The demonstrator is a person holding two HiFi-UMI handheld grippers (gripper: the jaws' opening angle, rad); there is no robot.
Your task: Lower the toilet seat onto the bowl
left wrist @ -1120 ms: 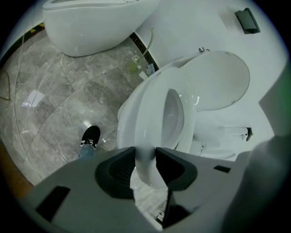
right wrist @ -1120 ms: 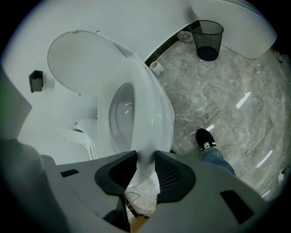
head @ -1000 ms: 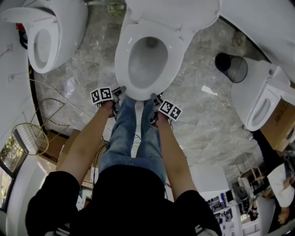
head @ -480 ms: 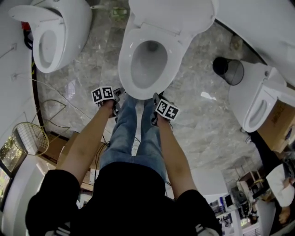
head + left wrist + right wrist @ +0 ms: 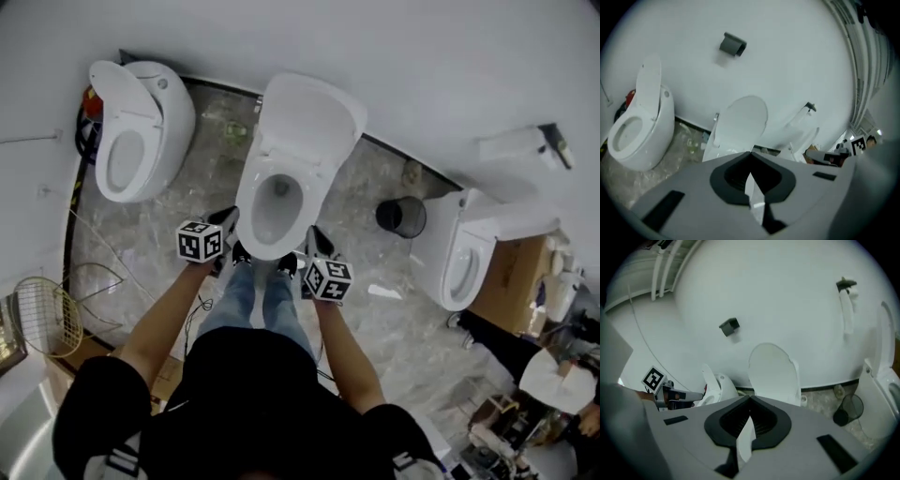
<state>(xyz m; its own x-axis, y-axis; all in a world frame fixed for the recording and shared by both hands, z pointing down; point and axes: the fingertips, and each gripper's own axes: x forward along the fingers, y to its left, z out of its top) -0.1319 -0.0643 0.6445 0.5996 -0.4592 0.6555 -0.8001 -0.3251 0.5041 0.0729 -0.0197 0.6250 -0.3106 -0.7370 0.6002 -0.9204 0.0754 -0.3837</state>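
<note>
Left gripper (image 5: pixel 230 216) and right gripper (image 5: pixel 316 236) raised from the front rim of the toilet bowl (image 5: pixel 246 223)
Both have come up from low at the bowl's front, their marker cubes rolled to show other faces. Their jaws have just been closing and now meet with nothing between them. The head view has pulled back, and the white wall (image 5: pixel 422 66) now fills its top.

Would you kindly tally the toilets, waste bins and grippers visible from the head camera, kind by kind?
Toilets: 3 (left toilet, middle toilet, right toilet)
Waste bin: 1
Grippers: 2 (left gripper, right gripper)
Total: 6
</note>
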